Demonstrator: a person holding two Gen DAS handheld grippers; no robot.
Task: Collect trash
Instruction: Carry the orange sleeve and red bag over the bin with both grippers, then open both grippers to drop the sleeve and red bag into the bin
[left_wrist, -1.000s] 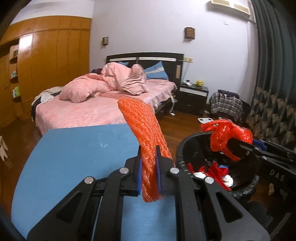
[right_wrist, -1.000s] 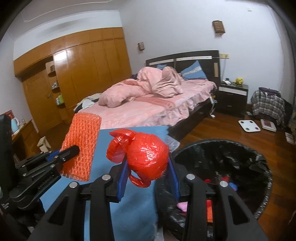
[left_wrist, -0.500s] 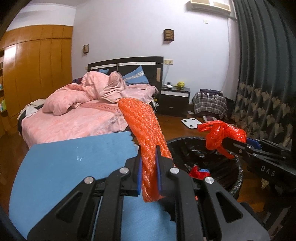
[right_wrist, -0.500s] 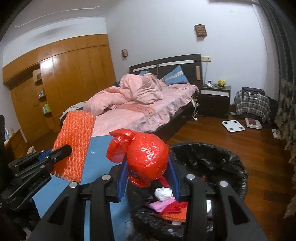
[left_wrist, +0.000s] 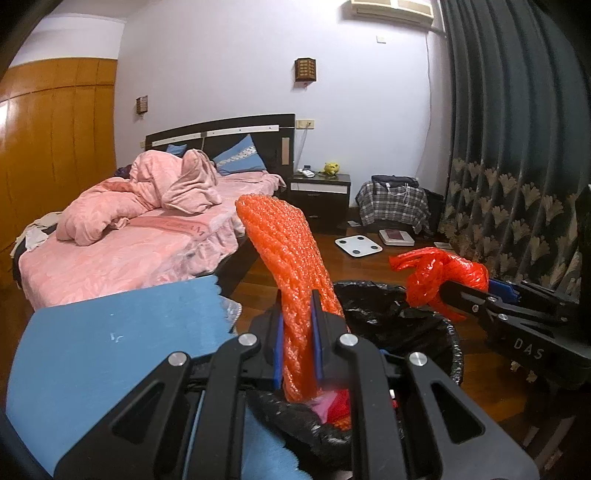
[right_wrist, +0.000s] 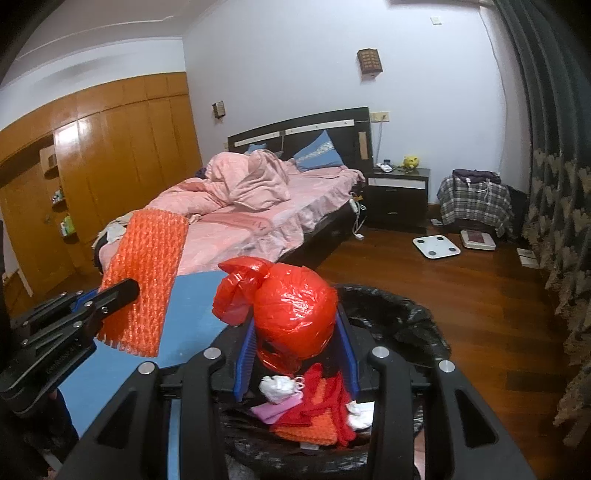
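The left hand-held gripper (left_wrist: 297, 334) pinches an orange foam net sleeve (left_wrist: 291, 266) between its blue pads, its lower end hanging just inside the rim of the black-lined trash bin (left_wrist: 424, 325). The right hand-held gripper (right_wrist: 295, 345) clamps a knotted red plastic bag (right_wrist: 291, 314) over the bin's opening (bin floor hidden under red, pink and white scraps (right_wrist: 314, 402)). The blue tabletop (left_wrist: 110, 339) beside the bin is cut off by both grippers' frames.
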